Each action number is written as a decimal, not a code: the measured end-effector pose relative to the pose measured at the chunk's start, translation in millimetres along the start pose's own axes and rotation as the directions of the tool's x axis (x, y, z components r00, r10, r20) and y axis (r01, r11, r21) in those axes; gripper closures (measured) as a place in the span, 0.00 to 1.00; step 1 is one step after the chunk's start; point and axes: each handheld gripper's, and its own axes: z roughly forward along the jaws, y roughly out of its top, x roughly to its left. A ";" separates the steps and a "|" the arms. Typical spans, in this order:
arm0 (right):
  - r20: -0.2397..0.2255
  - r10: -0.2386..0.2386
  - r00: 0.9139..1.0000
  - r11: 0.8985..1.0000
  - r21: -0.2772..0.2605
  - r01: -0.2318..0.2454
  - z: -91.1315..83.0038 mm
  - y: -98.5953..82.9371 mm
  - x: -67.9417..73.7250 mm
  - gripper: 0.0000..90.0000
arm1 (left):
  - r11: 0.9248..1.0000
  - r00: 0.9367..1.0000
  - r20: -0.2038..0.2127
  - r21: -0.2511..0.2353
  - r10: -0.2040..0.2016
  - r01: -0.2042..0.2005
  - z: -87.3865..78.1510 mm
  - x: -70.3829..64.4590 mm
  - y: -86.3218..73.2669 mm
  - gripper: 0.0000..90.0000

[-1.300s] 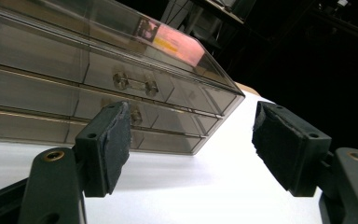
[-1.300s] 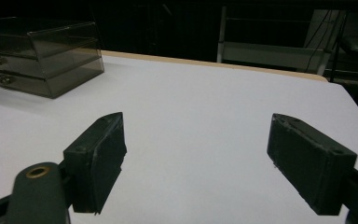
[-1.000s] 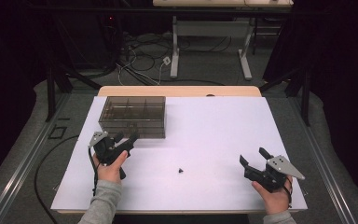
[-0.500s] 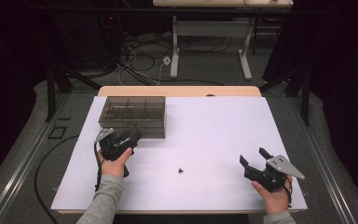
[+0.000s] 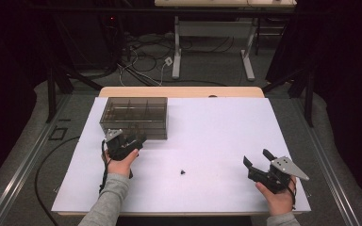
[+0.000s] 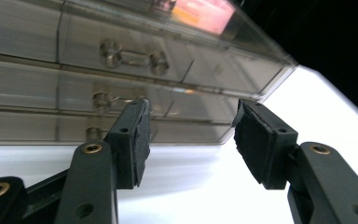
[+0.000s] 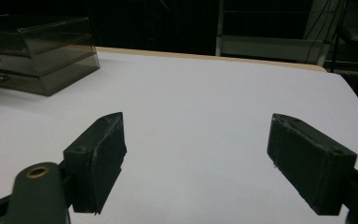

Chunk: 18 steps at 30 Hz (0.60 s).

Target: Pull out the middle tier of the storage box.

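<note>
A smoky transparent drawer box [image 5: 134, 115] stands at the back left of the white table [image 5: 217, 127]. My left gripper [image 5: 139, 140] is held open just in front of the box's near face. In the left gripper view the box [image 6: 121, 70] looms close, its drawer fronts carrying small metal handles [image 6: 130, 53], and the left gripper [image 6: 192, 112] has nothing between its pads. My right gripper [image 5: 255, 157] rests open near the front right of the table. Its jaws [image 7: 196, 126] stand wide apart over bare table, with the box [image 7: 42, 51] far off.
A tiny black piece [image 5: 182, 172] lies on the table between the two hands. The table's wooden far edge [image 5: 179, 92] borders a dark floor with cables and a desk frame [image 5: 212, 52] behind.
My left gripper has moved forward and slightly right, up close to the drawer box's front. The right gripper has stayed put.
</note>
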 end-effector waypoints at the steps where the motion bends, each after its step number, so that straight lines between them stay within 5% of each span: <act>1: -0.003 0.002 1.000 1.000 0.001 -0.002 0.1 0.0 -0.1 0.21 | 1.000 1.000 0.006 0.005 -0.008 0.008 1.3 0.1 -0.6 0.50; 9: -0.003 0.005 1.000 1.000 0.003 -0.005 0.5 -0.7 -1.4 0.21 | 0.998 0.999 0.006 -0.030 -0.051 0.051 11.7 -1.1 -7.2 0.45; 18: -0.001 0.018 1.000 1.000 0.008 -0.018 0.2 -0.8 -2.3 0.21 | 0.991 0.994 -0.011 -0.080 -0.112 0.111 16.9 -4.2 -14.2 0.54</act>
